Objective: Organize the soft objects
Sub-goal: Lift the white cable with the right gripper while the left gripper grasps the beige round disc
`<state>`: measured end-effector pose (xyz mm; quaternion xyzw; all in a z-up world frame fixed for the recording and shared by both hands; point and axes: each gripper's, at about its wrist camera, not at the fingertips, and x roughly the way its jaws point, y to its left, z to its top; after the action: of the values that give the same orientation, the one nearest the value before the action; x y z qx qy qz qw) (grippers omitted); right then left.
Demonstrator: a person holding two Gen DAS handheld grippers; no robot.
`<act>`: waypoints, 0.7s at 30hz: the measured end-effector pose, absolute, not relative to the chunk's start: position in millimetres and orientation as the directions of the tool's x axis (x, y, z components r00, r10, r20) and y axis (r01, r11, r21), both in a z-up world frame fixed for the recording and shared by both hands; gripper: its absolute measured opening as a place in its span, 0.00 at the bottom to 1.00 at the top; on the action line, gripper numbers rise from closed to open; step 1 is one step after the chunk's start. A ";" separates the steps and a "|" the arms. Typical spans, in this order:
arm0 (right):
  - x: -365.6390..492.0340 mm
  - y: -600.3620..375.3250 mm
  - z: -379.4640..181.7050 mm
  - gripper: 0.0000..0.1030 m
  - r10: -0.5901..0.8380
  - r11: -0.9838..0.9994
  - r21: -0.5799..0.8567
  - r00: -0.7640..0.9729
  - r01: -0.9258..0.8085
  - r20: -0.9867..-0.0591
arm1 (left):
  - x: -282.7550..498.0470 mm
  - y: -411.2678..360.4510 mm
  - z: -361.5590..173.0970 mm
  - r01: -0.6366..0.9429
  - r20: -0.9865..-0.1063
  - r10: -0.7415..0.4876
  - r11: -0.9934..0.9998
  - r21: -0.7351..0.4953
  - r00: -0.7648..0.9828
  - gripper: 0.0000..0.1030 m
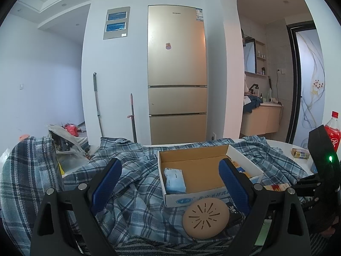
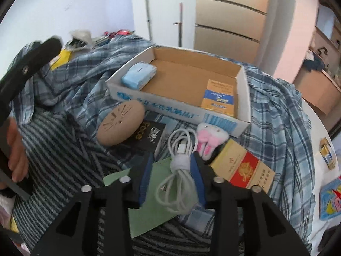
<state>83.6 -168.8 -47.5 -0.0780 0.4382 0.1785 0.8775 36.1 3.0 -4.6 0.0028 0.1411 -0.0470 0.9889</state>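
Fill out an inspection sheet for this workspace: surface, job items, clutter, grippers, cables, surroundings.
Surface: white table mostly under a blue plaid cloth and a striped cloth.
Job's things: open cardboard box holds a blue tissue pack and a yellow-blue packet; pink-white plush lies in front of the box.
Clutter: tan round pad, black booklet, red-gold carton, green paper, red bottle.
Grippers: left gripper open, holding nothing; right gripper around the white cable, grip unclear.
Cables: coiled white cable, bound with a strap.
Surroundings: gold fridge, two poles against the wall, washroom at right.
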 end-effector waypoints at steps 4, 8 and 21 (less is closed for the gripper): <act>96.4 -173.4 -48.8 0.38 0.265 0.943 0.103 0.531 -0.316 -0.805 | 36.9 4.4 -5.3 0.087 -0.285 -0.088 0.996 -0.014 0.955 0.91; 108.5 -175.1 -60.3 0.38 0.251 0.956 0.133 0.500 -0.260 -0.829 | 40.7 6.7 -7.6 0.083 -0.297 -0.086 0.996 -0.021 0.951 0.92; 118.9 -170.3 -64.6 0.37 0.260 0.856 0.002 0.427 -0.518 -0.866 | 49.4 7.0 -14.5 0.088 -0.333 -0.093 0.996 -0.029 0.938 1.00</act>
<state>118.9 -170.3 -64.6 -0.1337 0.4820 0.2331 0.8340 49.4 7.0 -14.5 -0.0067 0.1695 -0.0461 0.9844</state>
